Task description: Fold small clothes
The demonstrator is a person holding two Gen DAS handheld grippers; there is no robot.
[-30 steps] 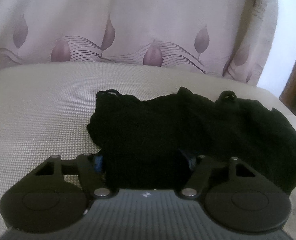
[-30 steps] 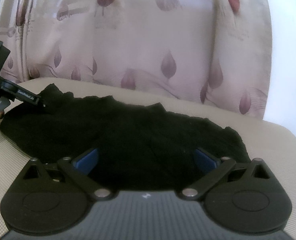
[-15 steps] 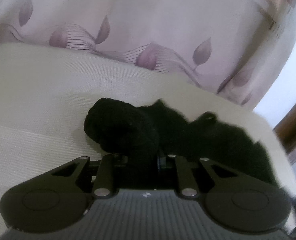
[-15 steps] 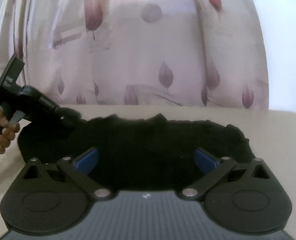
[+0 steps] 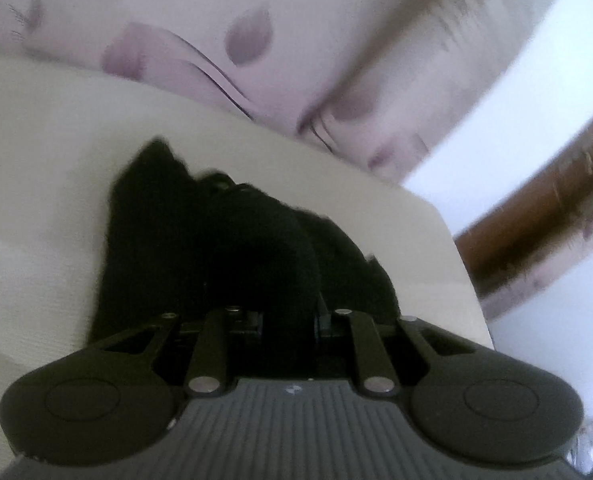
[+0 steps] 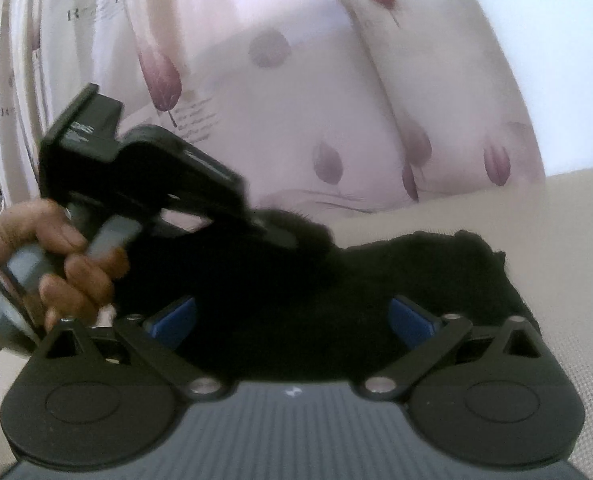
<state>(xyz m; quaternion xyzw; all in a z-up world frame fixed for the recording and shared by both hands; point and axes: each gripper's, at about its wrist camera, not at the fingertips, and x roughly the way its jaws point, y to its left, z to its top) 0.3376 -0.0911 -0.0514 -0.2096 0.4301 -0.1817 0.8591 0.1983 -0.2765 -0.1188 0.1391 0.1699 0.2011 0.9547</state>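
Note:
A small black garment (image 5: 216, 248) lies on a cream textured surface (image 5: 48, 152). My left gripper (image 5: 288, 320) is shut on a bunched fold of it and holds that fold lifted over the rest. In the right wrist view the garment (image 6: 396, 280) spreads in front of my right gripper (image 6: 292, 320), which is open with its blue pads (image 6: 172, 316) wide apart just above the cloth. The left gripper (image 6: 280, 236) shows there at the left, held by a hand (image 6: 56, 256), with its tip buried in the black cloth.
A pale curtain with purple leaf print (image 6: 296, 100) hangs behind the surface. A brown wooden edge (image 5: 536, 216) stands at the right in the left wrist view. The cream surface's right edge (image 5: 468, 280) is near the garment.
My left gripper closed on the garment's left end and carried it up and to the right, over the rest. The right gripper stayed open in place.

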